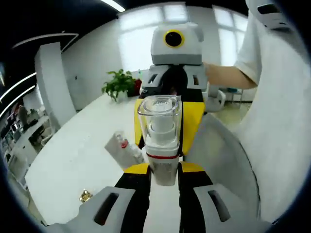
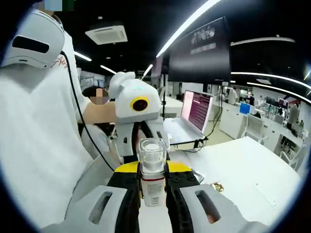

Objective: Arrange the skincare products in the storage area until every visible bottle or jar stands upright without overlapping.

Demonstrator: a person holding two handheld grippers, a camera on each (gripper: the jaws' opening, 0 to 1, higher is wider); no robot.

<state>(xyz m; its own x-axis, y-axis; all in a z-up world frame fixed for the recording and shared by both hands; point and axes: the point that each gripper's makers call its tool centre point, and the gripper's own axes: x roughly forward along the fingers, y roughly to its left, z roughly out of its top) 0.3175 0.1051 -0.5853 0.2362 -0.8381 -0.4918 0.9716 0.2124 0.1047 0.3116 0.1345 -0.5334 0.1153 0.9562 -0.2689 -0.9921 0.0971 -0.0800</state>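
Loose bottle (image 1: 124, 148) first, left of the left tool's (image 1: 164, 170) tips: lay tipped over on the white surface (image 1: 73, 160), not yet stood up. Small gold trinket (image 1: 86, 195) farther left and nearer the tool, well apart from it. Potted plant (image 1: 119, 85) far ahead on the same side.

Dead ahead, between the jaws: held bottle (image 1: 160, 131), clear cap up, white body, red band, kept upright and off the surface. Pinched low on the body by the left tool, jaws pressed in from both sides. Met head-on by the right tool (image 1: 167, 104), its yellow pads closed around the cap end.

Seen along the right tool (image 2: 153, 170), the same grip: held bottle (image 2: 153, 170) squeezed between its black jaws, left tool (image 2: 148, 138) facing it just behind. Right of that tool, an open laptop (image 2: 194, 111) farther off, and bare surface (image 2: 252, 170) with the gold trinket (image 2: 217, 186) close by.

Judged a mid-air hand-over, or a re-grip, of one product, with placing not yet begun. Called for next: loosen one tool only, never both; carry the held bottle down to a bare patch and set it flat on its base, clear of the loose bottle. Then right the loose bottle.
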